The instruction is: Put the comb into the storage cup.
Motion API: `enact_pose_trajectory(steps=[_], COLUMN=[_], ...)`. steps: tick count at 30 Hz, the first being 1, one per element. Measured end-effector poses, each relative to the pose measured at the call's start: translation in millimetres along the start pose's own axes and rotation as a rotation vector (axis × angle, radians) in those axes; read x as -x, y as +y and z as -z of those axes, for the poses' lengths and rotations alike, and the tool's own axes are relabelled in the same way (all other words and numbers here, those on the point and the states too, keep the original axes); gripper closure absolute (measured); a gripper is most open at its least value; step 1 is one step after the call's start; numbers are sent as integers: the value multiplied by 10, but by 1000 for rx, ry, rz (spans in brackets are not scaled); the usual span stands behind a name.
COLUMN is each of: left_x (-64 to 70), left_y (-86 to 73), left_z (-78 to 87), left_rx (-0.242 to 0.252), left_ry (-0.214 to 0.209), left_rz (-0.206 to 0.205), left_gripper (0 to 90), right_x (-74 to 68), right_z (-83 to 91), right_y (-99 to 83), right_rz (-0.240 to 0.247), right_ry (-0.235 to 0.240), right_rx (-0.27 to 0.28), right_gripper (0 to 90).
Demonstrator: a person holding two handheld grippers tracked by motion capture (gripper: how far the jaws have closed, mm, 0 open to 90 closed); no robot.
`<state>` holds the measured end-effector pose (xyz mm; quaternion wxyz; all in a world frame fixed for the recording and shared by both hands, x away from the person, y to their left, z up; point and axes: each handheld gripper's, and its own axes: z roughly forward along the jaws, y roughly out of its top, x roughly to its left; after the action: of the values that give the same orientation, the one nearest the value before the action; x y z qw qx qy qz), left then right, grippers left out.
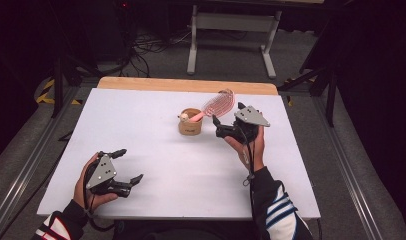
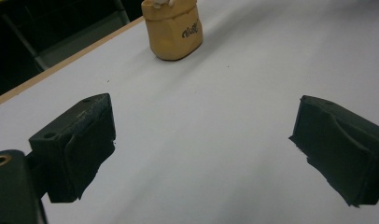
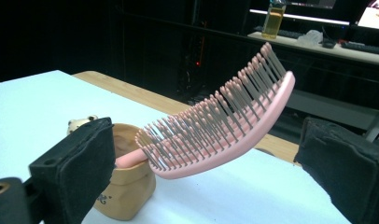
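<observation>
A tan cup (image 1: 190, 122) stands on the white table (image 1: 141, 120), right of centre toward the far side. A pink hairbrush (image 1: 219, 103) leans out of it, handle inside, bristled head tilted up to the right. My right gripper (image 1: 228, 115) is open just right of the cup, below the brush head. In the right gripper view the hairbrush (image 3: 220, 133) hangs between the wide-apart jaws of the right gripper (image 3: 208, 154), touching neither, above the cup (image 3: 127, 186). My left gripper (image 1: 128, 166) is open and empty near the front left; its view shows the left gripper (image 2: 201, 135) and the cup (image 2: 174, 30) farther off.
A small pale figure (image 3: 80, 123) sits at the cup's rim. A wooden strip (image 1: 186, 85) runs along the table's far edge. Beyond it stand a white frame (image 1: 231, 22) and floor cables. A bottle (image 3: 275, 21) rests on a distant desk.
</observation>
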<state>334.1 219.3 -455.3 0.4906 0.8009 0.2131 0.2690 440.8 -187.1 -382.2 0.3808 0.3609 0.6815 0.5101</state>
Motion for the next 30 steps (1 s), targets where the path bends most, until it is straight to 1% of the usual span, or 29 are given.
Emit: enact_pose_trajectory(steps=[2, 3, 6, 10, 13, 17, 19, 20, 22, 24, 25, 27, 30], left_x=[-1, -2, -5, -1, 0, -7, -7, -9, 1, 6, 0, -2, -5], left_y=[0, -1, -1, 2, 2, -1, -1, 1, 5, 5, 3, 3, 1], left_z=[6, 6, 5, 1, 1, 3, -1, -6, -10, -12, -5, 0, -1], left_rx=[2, 4, 3, 3, 2, -1, -1, -3, -3, -2, -2, -2, -1], left_ry=[0, -1, -2, -3, -3, -1, -1, -2, -7, -7, -4, -3, -3], left_rz=[1, 3, 3, 2, 2, 2, 6, 4, 1, -1, -1, 0, 4], left_gripper=[71, 71, 71, 71, 71, 70, 68, 67, 68, 67, 66, 66, 66], right_x=[-13, -17, -27, -33, -56, -76, -90, -109, -124, -135, -159, -169, -205], right_z=[28, 42, 79, 108, 140, 173, 191, 208, 228, 239, 267, 276, 315], right_y=[15, 20, 32, 39, 49, 59, 65, 68, 70, 70, 71, 72, 73], right_rz=[12, 10, 22, 21, 39, 45, 47, 57, 61, 64, 74, 78, 97], right_ry=[2, 12, 17, 25, 32, 44, 60, 66, 83, 87, 102, 105, 117], right_rx=[7, 10, 12, 12, 11, 18, 21, 17, 19, 17, 17, 16, 19], right_gripper=[48, 48, 48, 48, 51, 55, 68, 69, 67, 65, 65, 68, 72])
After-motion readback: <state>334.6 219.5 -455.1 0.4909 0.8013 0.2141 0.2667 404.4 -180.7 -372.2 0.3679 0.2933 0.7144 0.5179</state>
